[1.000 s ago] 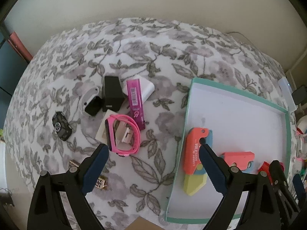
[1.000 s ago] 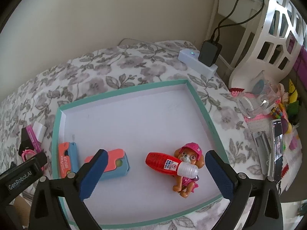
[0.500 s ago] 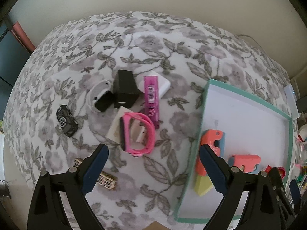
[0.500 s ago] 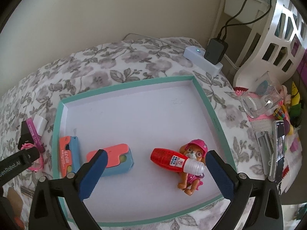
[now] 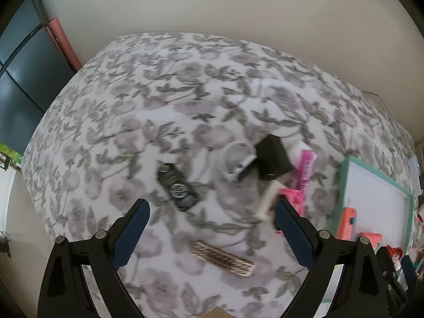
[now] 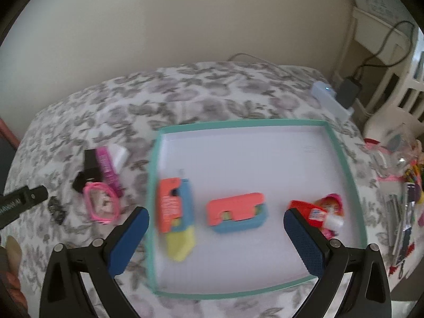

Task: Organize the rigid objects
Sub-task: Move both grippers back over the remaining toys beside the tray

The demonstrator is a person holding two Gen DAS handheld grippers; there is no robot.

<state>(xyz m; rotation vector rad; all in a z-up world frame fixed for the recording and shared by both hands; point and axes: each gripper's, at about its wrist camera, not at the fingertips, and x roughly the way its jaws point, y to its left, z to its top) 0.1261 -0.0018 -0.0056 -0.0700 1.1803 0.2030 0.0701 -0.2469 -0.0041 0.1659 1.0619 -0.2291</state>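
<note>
- The loose things lie in a cluster on the flowered cloth: black key fob, black block, pink band.
- The gold clip lies apart, nearer to me.
- My left gripper is spread wide, holding nothing.
- The teal tray has much bare floor behind the toys.
- My right gripper is also spread wide, empty.

I see soft, even daylight in both views, with only faint shadows and no hard glare. My left wrist view is smeared by motion: the floral cloth and the black charger blur, worst toward the right. My right wrist view is also blurred, the teal tray rim streaked. Fisheye bending curves the edges, and dark vignettes fill the corners.
</note>
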